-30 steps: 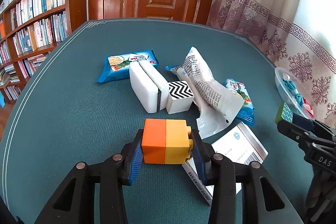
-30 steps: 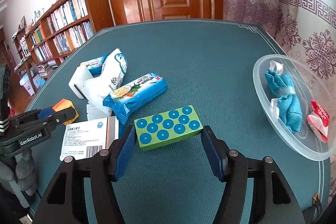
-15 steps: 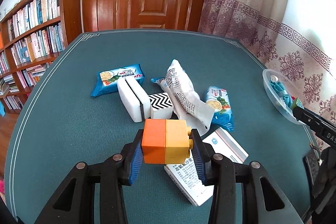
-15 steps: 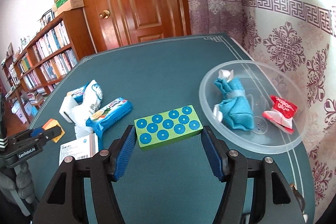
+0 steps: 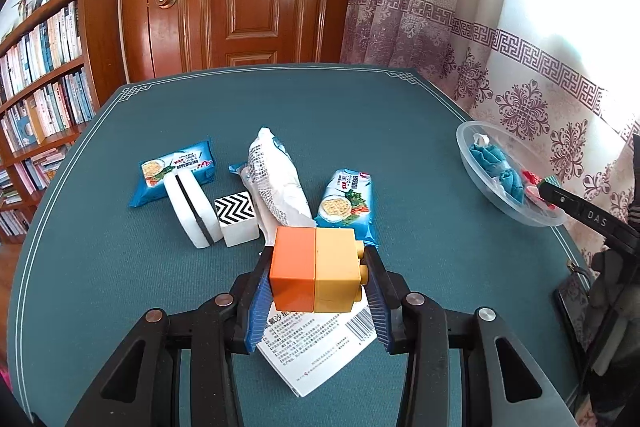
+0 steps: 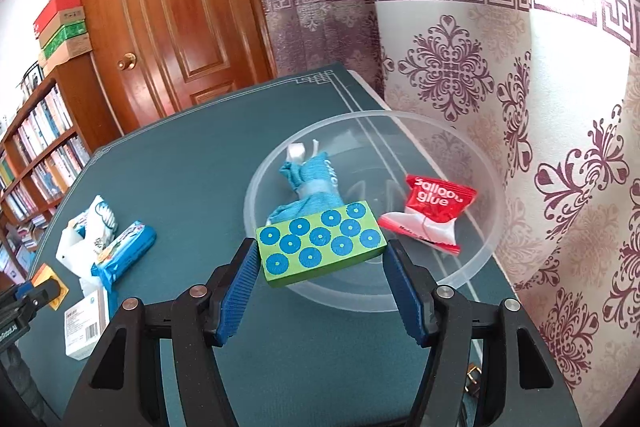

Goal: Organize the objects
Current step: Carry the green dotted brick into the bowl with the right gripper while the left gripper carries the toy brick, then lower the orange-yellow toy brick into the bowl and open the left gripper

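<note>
On the teal table, a blue snack packet, a white sponge and a zigzag-patterned block are lying at the left; the left gripper is clamping an orange-and-yellow block between its blue pads, above a white printed box. Further right, the right gripper is gripping a green block with blue dots, holding it over the near rim of the clear plastic bowl; inside are sitting a blue cloth and a red glue packet.
</note>
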A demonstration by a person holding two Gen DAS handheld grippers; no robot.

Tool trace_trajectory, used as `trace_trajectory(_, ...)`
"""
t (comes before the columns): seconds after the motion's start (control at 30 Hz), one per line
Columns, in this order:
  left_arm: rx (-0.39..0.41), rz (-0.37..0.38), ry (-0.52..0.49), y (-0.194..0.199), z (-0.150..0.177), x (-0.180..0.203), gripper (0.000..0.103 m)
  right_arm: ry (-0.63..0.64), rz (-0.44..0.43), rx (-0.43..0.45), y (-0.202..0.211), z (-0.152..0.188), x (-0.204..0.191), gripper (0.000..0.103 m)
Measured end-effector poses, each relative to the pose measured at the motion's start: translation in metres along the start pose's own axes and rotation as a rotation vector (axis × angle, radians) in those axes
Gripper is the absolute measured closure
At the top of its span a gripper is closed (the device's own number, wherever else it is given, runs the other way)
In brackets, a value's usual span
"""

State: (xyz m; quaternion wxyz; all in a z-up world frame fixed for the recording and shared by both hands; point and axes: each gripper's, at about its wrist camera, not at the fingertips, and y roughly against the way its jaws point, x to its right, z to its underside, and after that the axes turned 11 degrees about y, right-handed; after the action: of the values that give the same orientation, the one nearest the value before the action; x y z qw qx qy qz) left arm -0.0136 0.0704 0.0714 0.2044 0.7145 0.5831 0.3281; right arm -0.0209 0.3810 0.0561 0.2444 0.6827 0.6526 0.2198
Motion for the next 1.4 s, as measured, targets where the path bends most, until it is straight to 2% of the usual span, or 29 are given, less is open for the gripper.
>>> trace_trajectory(0.23, -0.004, 0.010, -0.026, -0.001, -0.001, 0.015, 0.058, -0.055, 0.013, -0.019, -0.012, 0.003, 0.018, 0.038)
trace_trajectory(0.57, -0.018, 0.042, -0.074, -0.005, -0.004, 0.041, 0.058, -0.047, -0.012, -0.002, 0.003, 0.012, 0.019, 0.038)
trace_trajectory(0.87, -0.051, 0.123, -0.129, -0.016, -0.011, 0.085, 0.058, -0.024, -0.041, 0.017, 0.025, 0.022, 0.016, 0.038)
trace_trajectory(1.13, -0.087, 0.201, -0.181, -0.034, -0.020, 0.132, 0.058, -0.031, -0.031, 0.024, 0.034, 0.029, 0.029, 0.038)
trace_trajectory(1.4, -0.104, 0.227, -0.246, -0.055, -0.023, 0.175, 0.058, -0.068, -0.028, 0.016, 0.033, 0.036, 0.042, 0.038)
